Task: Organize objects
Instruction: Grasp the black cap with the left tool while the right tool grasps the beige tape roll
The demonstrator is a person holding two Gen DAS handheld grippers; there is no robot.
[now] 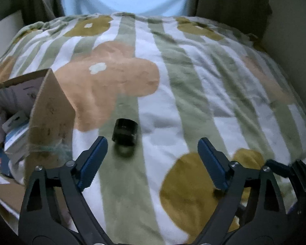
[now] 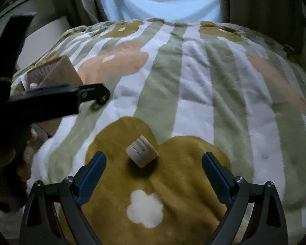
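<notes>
Striped flowered bedding (image 1: 173, 94) carries both targets: a small black object (image 1: 124, 132) just ahead of the left gripper (image 1: 152, 150), a cream roll (image 2: 141, 150) just ahead of the right gripper (image 2: 154, 164); both fingers spread, empty.

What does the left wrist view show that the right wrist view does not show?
Only the left wrist view shows a small black object on a green stripe, ahead of the open left gripper. Only the right wrist view shows a cream round object on a mustard flower, ahead of the open right gripper. Both show the striped flower blanket and the cardboard box with items inside.
</notes>
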